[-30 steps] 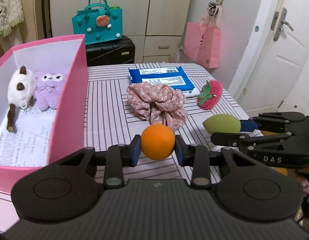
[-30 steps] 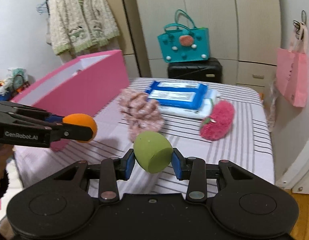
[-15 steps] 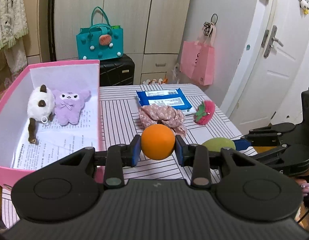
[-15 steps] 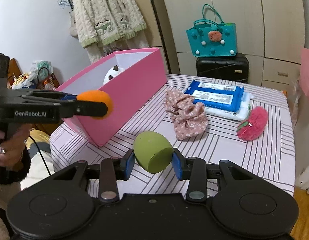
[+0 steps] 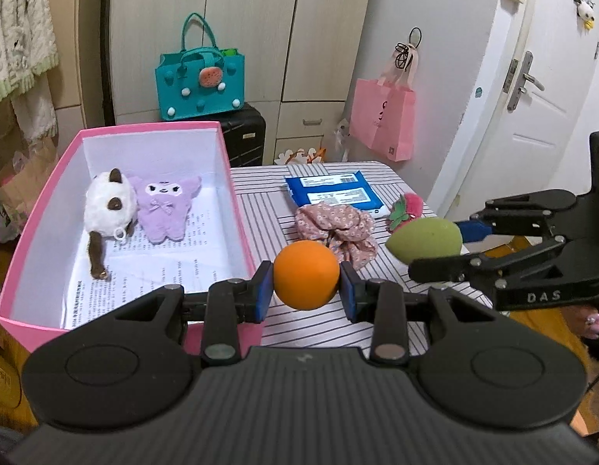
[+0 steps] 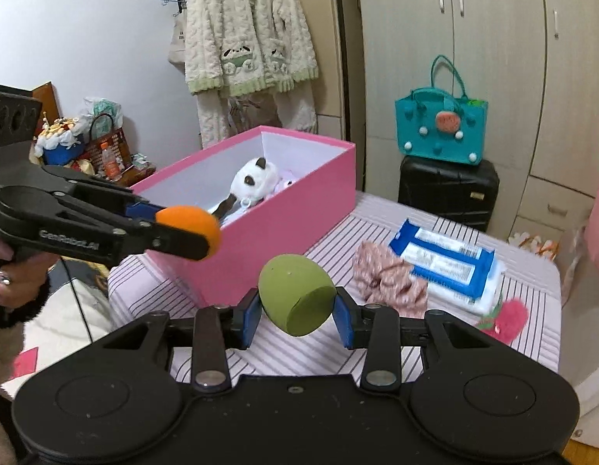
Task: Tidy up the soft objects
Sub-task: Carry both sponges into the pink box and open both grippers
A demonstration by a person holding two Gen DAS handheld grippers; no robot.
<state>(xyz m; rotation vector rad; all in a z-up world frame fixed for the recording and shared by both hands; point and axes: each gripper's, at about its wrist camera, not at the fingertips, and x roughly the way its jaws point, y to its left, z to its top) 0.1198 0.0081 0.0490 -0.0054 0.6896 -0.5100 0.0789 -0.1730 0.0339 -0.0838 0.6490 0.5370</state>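
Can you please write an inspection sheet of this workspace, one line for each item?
Surface: striped tablecloth on the table, partly covered.
Job's things: round orange foam ball and green egg-shaped sponge are both held above the table; floral fabric scrunchie and pink fuzzy strawberry pouch lie on the cloth; white plush cat and purple plush doll lie in the pink cardboard box.
Clutter: blue wet-wipes pack.
Grippers: left gripper shut on the ball; right gripper shut on the sponge.
Cables: thin dark cable below the left hand.
Surroundings: teal felt bag, black suitcase, pink paper bag, cream knitted cardigan.
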